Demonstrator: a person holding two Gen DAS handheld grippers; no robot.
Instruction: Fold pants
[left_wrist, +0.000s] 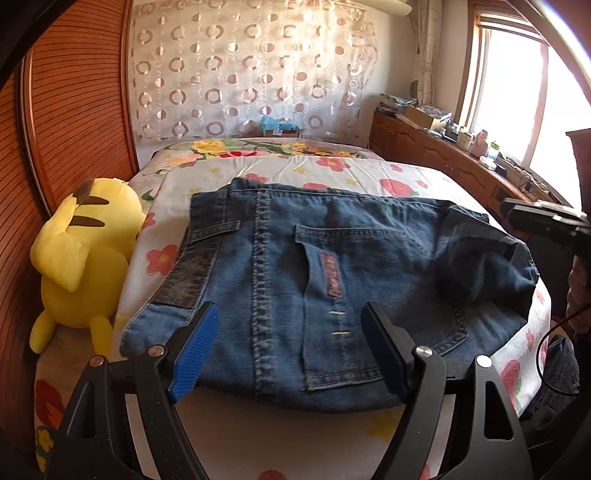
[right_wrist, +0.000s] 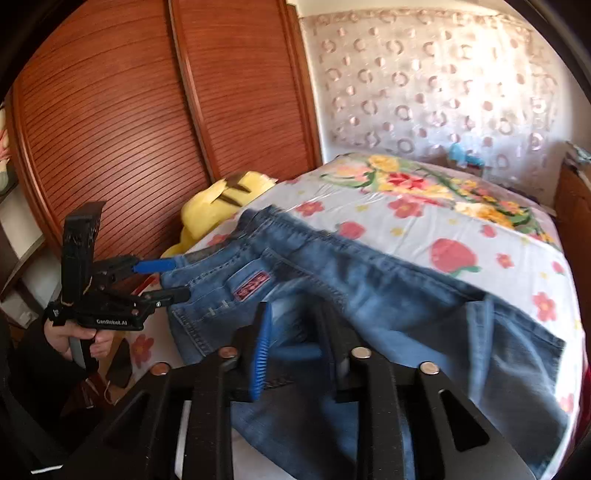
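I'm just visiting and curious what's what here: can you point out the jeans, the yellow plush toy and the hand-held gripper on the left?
jeans (left_wrist: 332, 266): left wrist view, on the back pocket.
yellow plush toy (left_wrist: 85, 266): left wrist view, on its body.
left hand-held gripper (right_wrist: 162, 280): right wrist view, between its fingertips.

A yellow plush toy (left_wrist: 83, 258) leans at the bed's edge against slatted wooden wardrobe doors (right_wrist: 110, 122). The bed (left_wrist: 332, 166) wears a flowered sheet. A curtain with ring patterns (left_wrist: 251, 70) hangs behind; a cluttered wooden sideboard (left_wrist: 443, 147) runs beneath the window (left_wrist: 517, 92).
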